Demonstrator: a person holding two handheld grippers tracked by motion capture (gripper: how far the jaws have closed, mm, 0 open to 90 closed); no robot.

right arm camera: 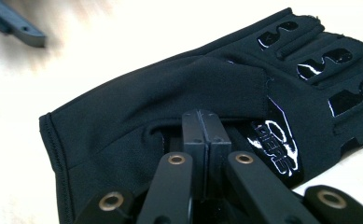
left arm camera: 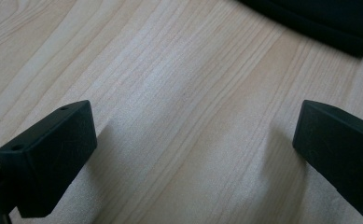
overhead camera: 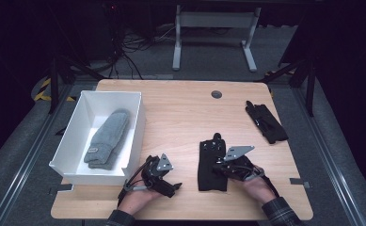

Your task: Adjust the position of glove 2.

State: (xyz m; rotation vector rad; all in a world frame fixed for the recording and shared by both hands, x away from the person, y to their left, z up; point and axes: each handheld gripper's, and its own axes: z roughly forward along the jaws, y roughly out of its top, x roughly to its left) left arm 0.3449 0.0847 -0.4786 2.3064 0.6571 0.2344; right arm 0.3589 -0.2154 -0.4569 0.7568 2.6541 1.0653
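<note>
Black glove (overhead camera: 212,165) flat on the wooden surface (overhead camera: 180,113) near the front edge, right claw (right arm camera: 201,122) pinched tight on a fold of it, left claw (left arm camera: 193,154) wide open over bare wood, grey mitten (overhead camera: 107,138) in the white box (overhead camera: 72,127)

In the right gripper view the black fabric glove with glossy lettering (right arm camera: 179,93) runs off the right edge, its finger ends cut away, and the right gripper (right arm camera: 201,128) covers part of its cuff; whether fabric is pinched there I cannot tell. The pale wooden bench (right arm camera: 100,42) is blurred at upper left. In the left gripper view the same glove (left arm camera: 328,21) is cropped by the top edge.
</note>
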